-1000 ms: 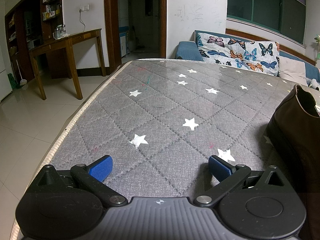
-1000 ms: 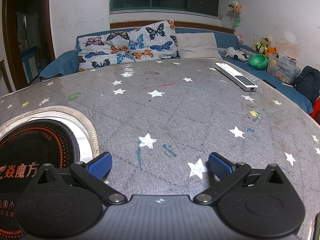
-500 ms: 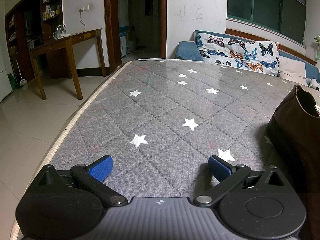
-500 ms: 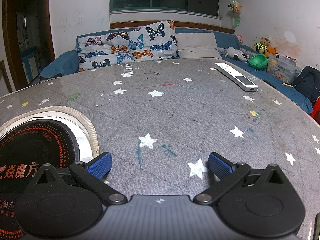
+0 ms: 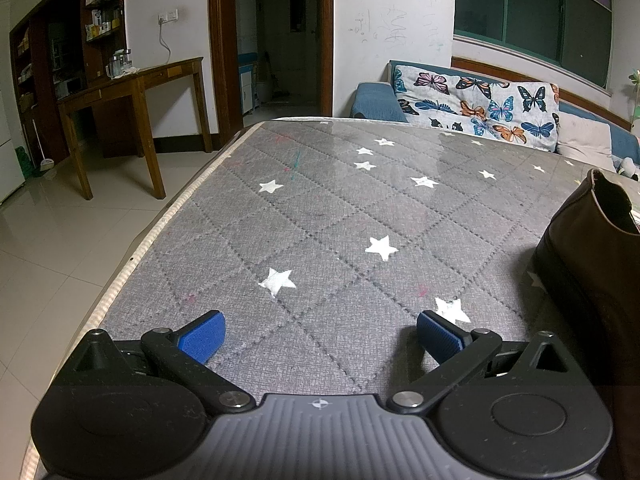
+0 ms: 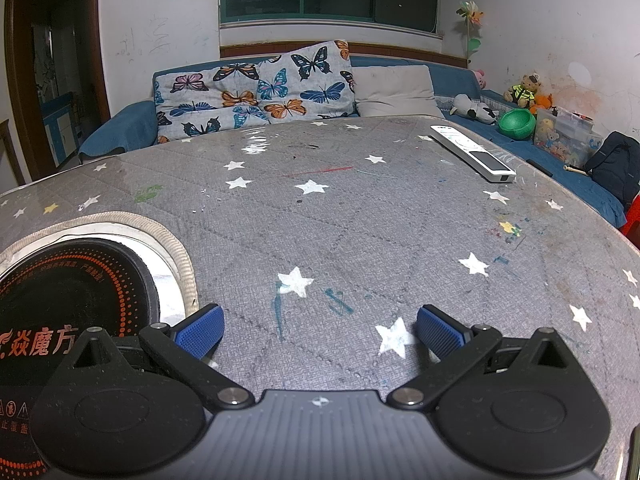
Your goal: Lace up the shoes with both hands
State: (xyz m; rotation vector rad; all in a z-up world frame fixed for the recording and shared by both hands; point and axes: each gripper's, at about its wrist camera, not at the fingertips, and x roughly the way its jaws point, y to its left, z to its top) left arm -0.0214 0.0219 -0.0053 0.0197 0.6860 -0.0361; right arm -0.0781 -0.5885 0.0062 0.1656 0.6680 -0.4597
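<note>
**Both grippers spread above the star-quilted table, shoe at the frame's right edge**

At the bottom of the left wrist view, the left gripper (image 5: 318, 334) hangs low over the grey quilted tablecloth (image 5: 320, 216), its 2 blue-padded jaws spread wide with only fabric between them. Just right of it, at the lower right edge of the frame, stands the brown leather shoe (image 5: 588, 264); its dark opening faces up and nothing can be made out inside, and no lace shows in this view. Toward the upper left, past the table's edge, a wooden side table (image 5: 136, 84) stands on the tiled floor with a glass jug (image 5: 118, 64) on top, its contents too small to read.

At the bottom of the right wrist view, the right gripper (image 6: 320, 330) is likewise spread wide, holding nothing. At lower left a round cut-out in the cloth holds a black induction cooktop (image 6: 68, 296) with orange print. Farther up at right, a white remote (image 6: 472, 154) lies flat on the cloth. Beyond the table, a butterfly-print pillow (image 6: 256, 88) leans on the blue sofa (image 6: 116, 130). At the upper right, a green bowl (image 6: 518, 122) sits on the sofa, its inside hidden, beside a clear plastic box (image 6: 568, 138) that holds small toys.
</note>
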